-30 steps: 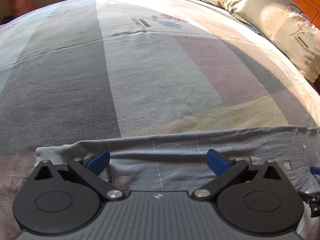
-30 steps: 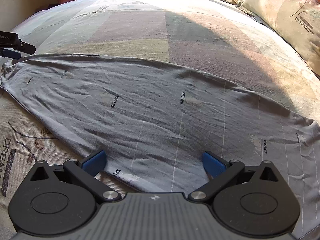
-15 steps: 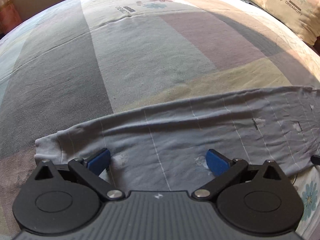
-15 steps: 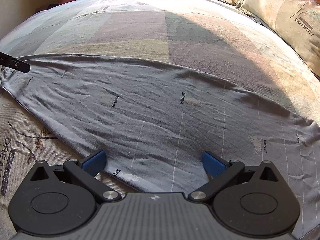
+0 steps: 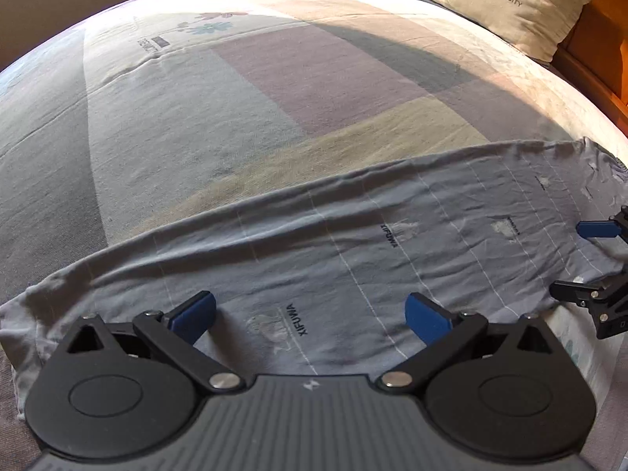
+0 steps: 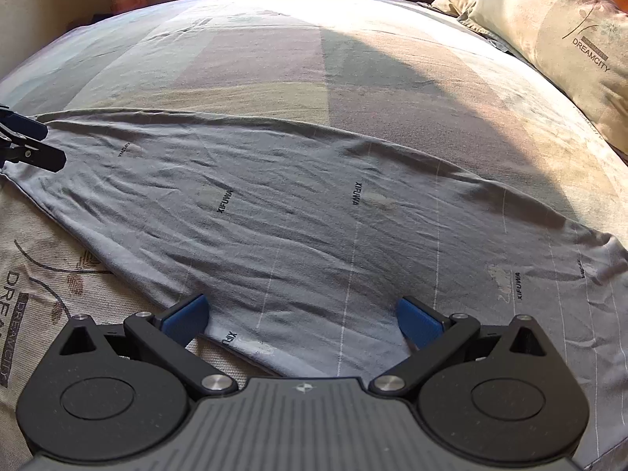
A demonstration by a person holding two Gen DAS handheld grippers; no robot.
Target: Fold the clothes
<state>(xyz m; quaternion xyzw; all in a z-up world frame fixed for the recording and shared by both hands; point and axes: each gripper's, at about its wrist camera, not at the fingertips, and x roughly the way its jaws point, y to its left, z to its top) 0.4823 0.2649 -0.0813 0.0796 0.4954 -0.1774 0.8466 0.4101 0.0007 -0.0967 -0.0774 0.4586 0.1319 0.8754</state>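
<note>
- Grey garment [image 6: 314, 212] w/ thin white lines + "XIFUWA" prints, spread long & mostly flat across near part of bed [image 5: 235, 90]; looks doubled lengthwise, can't confirm layer count. Shallow wrinkles across mid section.
- Left claw [image 5: 310, 314]: spread wide, gripping nothing, low over narrow end of garment.
- Right claw [image 6: 302, 320]: spread wide, gripping nothing, low over near hem at wide end.
- Scene fits either a garment laid out prior to a crosswise fold, or one just smoothed after a lengthwise fold; not settled here.
- Risk 1: pinch catches top layer only → layers split, fold goes skew. Cause: thin stacked fabric, edges not perfectly aligned at near hem.
- Risk 2: pinch takes bedsheet along w/ garment. Cause: soft bed, fabric lying flush.
- Risk 3: wrinkles locked into fold. Cause: creases at mid section left unsmoothed.
- Risk 4: uneven lift by the two claws → garment twists or slides. Cause: ends well apart, narrow vs wide.
- Counts: garments 1; claws 2; pillows [image 6: 569, 39] at least 2 at head of bed; beds 1.
</note>
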